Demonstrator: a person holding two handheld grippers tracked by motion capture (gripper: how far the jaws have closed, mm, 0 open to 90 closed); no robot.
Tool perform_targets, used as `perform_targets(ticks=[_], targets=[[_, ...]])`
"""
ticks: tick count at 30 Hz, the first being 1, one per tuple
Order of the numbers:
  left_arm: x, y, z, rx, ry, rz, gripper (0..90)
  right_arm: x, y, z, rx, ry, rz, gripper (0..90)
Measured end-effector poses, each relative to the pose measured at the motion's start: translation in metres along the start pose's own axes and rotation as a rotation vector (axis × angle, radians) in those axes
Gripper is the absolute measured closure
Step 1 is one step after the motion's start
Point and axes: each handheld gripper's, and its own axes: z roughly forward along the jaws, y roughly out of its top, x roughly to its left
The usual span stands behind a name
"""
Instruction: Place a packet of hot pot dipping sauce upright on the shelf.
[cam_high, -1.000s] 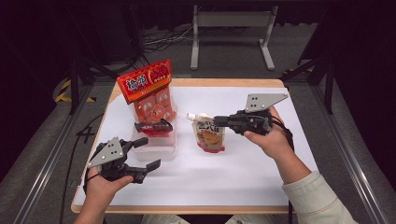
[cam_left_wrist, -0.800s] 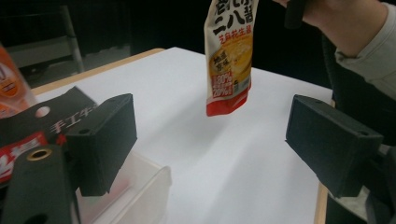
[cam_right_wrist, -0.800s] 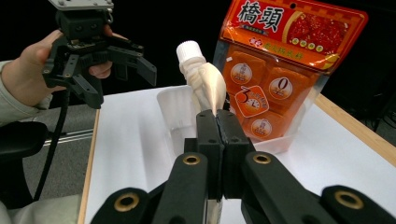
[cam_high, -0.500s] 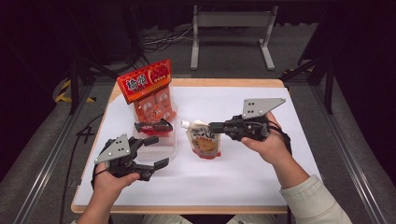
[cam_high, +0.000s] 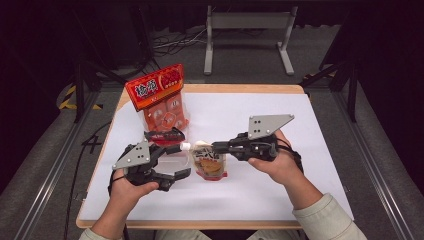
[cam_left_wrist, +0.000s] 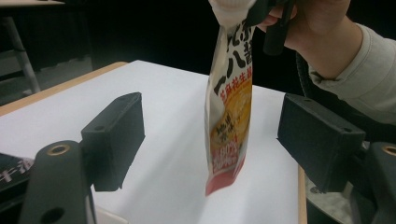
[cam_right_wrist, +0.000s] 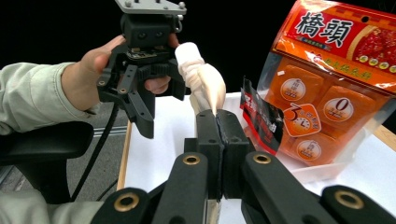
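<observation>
pouch (cam_high: 209, 163) hangs at the center of the high view, just above the white table (cam_high: 310, 150), a soft spouted refill pack with a white cap (cam_high: 185, 146) at its top left. my right gripper (cam_high: 217, 146) is clamped on the flat upper edge beside the spout; in the right gripper view its jaws meet tight on the film. from the way the body sags below that pinch, i judge it flexible, liquid-filled and moderately heavy, with glossy film that could slip. my left gripper (cam_high: 181, 160) sits at the lower left of the pouch; its jaws have just been closing a little, yet they stand apart with nothing pressed between them, and in the left gripper view the pouch (cam_left_wrist: 231, 107) dangles in the gap beyond the pads. the stiff cap and spout neck look like the firmest hold for that gripper; squeezing the belly would only bulge it. an orange snack pack (cam_high: 161, 100) stands in the upper left.
</observation>
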Motion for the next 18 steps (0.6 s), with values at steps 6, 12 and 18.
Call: perform_targets(ticks=[6, 12, 18], targets=[[0.001, 0.001, 0.007, -0.015, -0.039, -0.004, 28.1, 0.003, -0.003, 0.008, -0.001, 0.011, -0.006, 89.9], [0.002, 0.000, 0.010, -0.032, -0.074, -0.014, 35.5, 0.005, -0.005, 0.015, -0.003, 0.025, -0.008, 89.9], [0.001, 0.000, 0.017, -0.022, -0.104, 0.001, 51.8, 0.006, -0.007, 0.022, 0.000, 0.037, -0.012, 89.8]])
